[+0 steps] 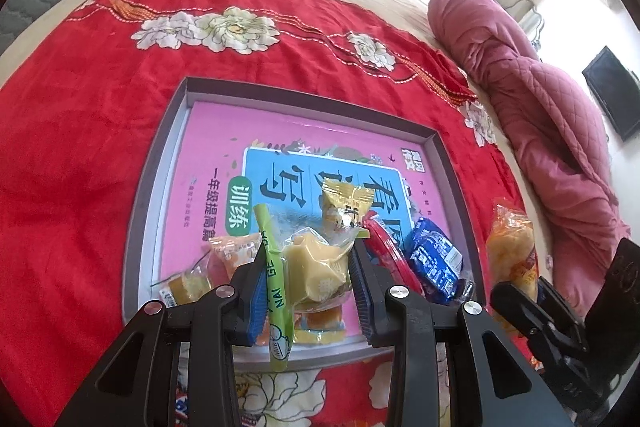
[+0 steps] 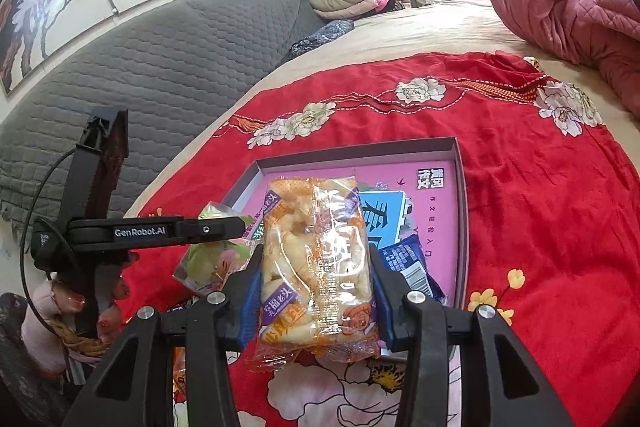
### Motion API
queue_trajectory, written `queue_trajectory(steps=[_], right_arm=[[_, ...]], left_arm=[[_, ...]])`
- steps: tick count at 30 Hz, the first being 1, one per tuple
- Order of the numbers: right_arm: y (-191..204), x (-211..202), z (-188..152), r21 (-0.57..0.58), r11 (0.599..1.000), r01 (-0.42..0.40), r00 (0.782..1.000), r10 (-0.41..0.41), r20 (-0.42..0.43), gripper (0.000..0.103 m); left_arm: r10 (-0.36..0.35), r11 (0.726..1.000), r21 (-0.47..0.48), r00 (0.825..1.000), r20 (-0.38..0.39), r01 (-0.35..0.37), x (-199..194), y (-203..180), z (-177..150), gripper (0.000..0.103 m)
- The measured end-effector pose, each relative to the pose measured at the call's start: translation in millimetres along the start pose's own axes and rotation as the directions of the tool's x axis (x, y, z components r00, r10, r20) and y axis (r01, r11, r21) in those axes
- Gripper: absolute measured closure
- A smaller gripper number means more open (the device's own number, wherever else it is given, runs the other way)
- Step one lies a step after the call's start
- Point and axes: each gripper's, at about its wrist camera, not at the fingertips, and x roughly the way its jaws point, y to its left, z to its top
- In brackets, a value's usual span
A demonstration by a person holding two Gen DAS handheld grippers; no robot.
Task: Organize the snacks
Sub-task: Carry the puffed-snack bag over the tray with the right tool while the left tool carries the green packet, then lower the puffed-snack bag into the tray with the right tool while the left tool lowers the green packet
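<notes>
A shallow grey box tray (image 1: 160,163) with a pink printed bottom lies on the red blanket; it also shows in the right wrist view (image 2: 460,195). My left gripper (image 1: 308,283) is shut on a clear bag of pale yellow candy (image 1: 316,267) over the tray's near end, beside a green stick pack (image 1: 276,287). Around it lie orange wrapped sweets (image 1: 232,251), a gold packet (image 1: 344,203), a red packet (image 1: 384,251) and a blue packet (image 1: 436,263). My right gripper (image 2: 316,291) is shut on an orange bag of puffed snacks (image 2: 316,267), held above the tray's near edge.
The red flowered blanket (image 1: 80,147) covers a beige bed. A rolled pink quilt (image 1: 540,99) lies at the right. A grey quilted headboard (image 2: 160,75) stands at the left in the right wrist view. The left gripper's body (image 2: 120,231) crosses that view.
</notes>
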Motion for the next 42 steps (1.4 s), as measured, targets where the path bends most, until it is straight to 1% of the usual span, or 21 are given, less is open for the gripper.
queue_trajectory(steps=[9,16,21,32,37,42], right_arm=[[-2.5,1.5,0.7,0.004,1.0,-0.002,1.0,0.002,0.003,0.057],[-1.6,3.9,0.4,0.002,1.0,0.004,1.0,-0.004,-0.001,0.057],[-0.5,7.5,0.0,-0.005,1.0,0.011,1.0,-0.012,-0.009,0.057],[-0.6,13.6,-2.4,-0.011,1.0,0.023,0.999,-0.023,-0.027,0.057],[0.9,17.9,-1.8,-0.034,0.998,0.046,0.999,-0.047,-0.029,0.057],[3.6,28.0,-3.9,-0.058,0.997,0.056,0.997,-0.059,-0.053,0.057]], left_arm=[[-0.025,0.999,0.046,1.0,-0.012,0.025,13.7,0.0,-3.4,0.066],[-0.017,0.998,0.065,1.0,-0.015,0.018,19.9,3.9,-8.1,0.066],[-0.027,0.998,0.06,1.0,-0.015,0.028,19.2,6.9,-9.0,0.066],[-0.023,0.996,0.082,0.999,-0.028,0.026,20.0,5.4,-14.9,0.065],[-0.027,0.995,0.092,0.999,-0.036,0.03,21.5,2.5,-18.3,0.065],[-0.031,0.995,0.092,0.999,-0.041,0.035,22.5,2.4,-19.9,0.065]])
